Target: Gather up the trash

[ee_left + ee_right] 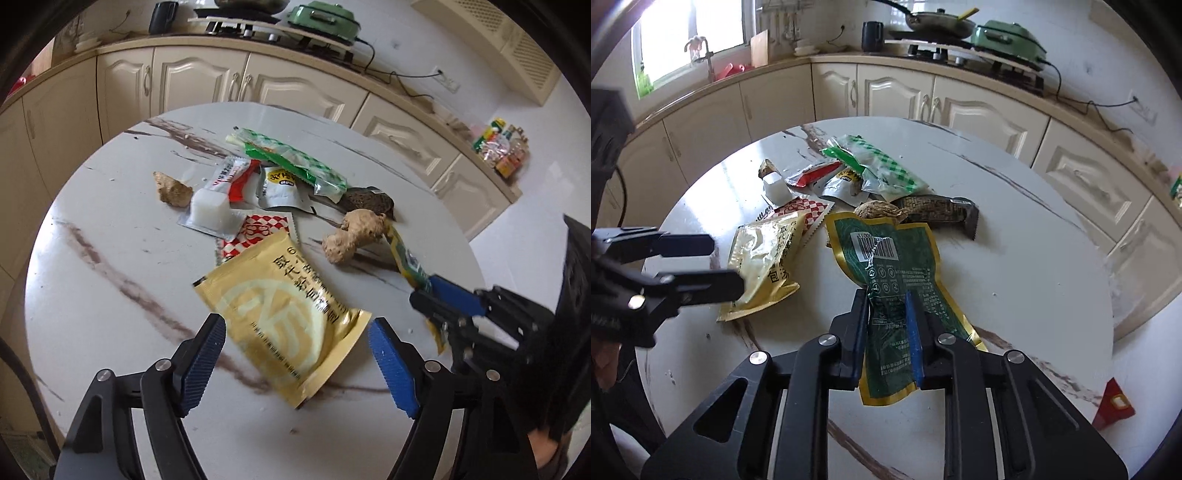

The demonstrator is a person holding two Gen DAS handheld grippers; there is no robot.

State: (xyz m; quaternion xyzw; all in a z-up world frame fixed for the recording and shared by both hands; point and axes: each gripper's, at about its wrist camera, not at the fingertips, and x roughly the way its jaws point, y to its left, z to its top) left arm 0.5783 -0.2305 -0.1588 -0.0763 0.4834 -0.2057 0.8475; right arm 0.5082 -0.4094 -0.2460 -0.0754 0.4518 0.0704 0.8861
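Left wrist view: left gripper (297, 363) released, jaws wide either side of the yellow packet (284, 314), lower centre on the table (110, 295); packet's long axis runs upper left to lower right, between the fingers.

Right wrist view: right gripper (886, 332) clenched on the green wrapper (897, 273), centre frame, wrapper stretching up-frame from the jaws.

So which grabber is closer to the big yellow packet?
Left. The left gripper is open with the yellow packet between its fingers. The right gripper, off to the side, is shut on the green wrapper.
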